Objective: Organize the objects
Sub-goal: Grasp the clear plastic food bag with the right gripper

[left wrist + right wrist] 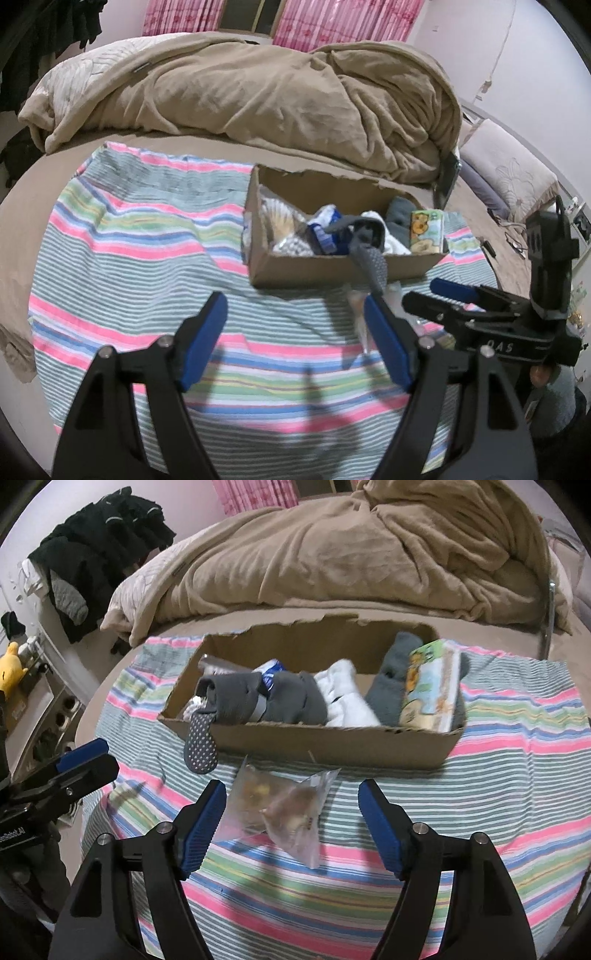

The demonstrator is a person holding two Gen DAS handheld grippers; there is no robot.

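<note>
Cardboard box (332,744) sits on the striped cloth (517,775) spread over the bed, ahead of both your claws. Inside it you have a grey sock (229,698) whose dotted sole hangs over the near wall at the left, another grey bundle (295,701), a white sock roll (347,698), a darker grey roll (391,679) and a printed carton (432,686) at the right end. Your right claw (291,825) stands wide and holds nothing, with two clear plastic bags (284,812) of small brownish pieces lying on the cloth between its fingers, just short of the box. Your left claw (295,339) is also spread wide and empty, over bare cloth. A tan blanket (277,85) is heaped behind the box.
</note>
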